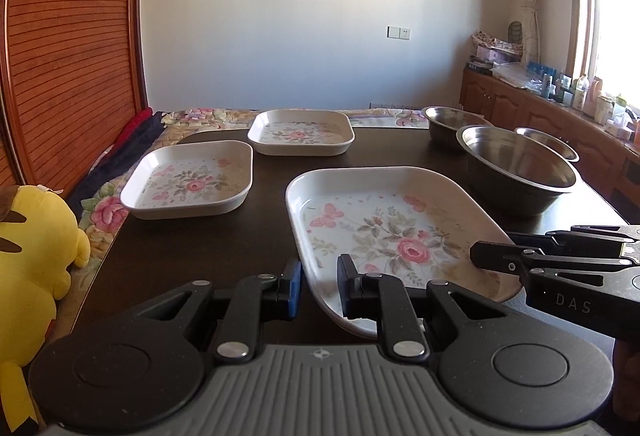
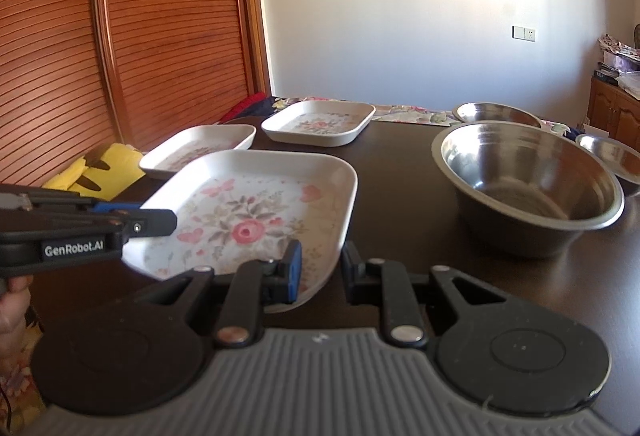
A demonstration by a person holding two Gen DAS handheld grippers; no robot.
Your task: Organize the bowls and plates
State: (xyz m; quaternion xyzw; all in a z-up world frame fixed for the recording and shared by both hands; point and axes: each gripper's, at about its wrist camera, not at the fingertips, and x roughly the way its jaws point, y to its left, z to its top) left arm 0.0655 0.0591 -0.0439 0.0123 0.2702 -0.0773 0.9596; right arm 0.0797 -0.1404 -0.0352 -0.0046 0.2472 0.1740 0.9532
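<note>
the near tray (image 1: 400, 232) is a rounded rectangle, glossy white with pink flowers, on the dark smooth worktop (image 1: 240, 236). its long axis runs from 6 toward 12 o'clock. the left claw (image 1: 319, 286) is released astride its near left rim; the right claw (image 2: 319, 268) is released astride its right rim. a steel bowl (image 2: 528, 187) sits at 2 o'clock.
</note>
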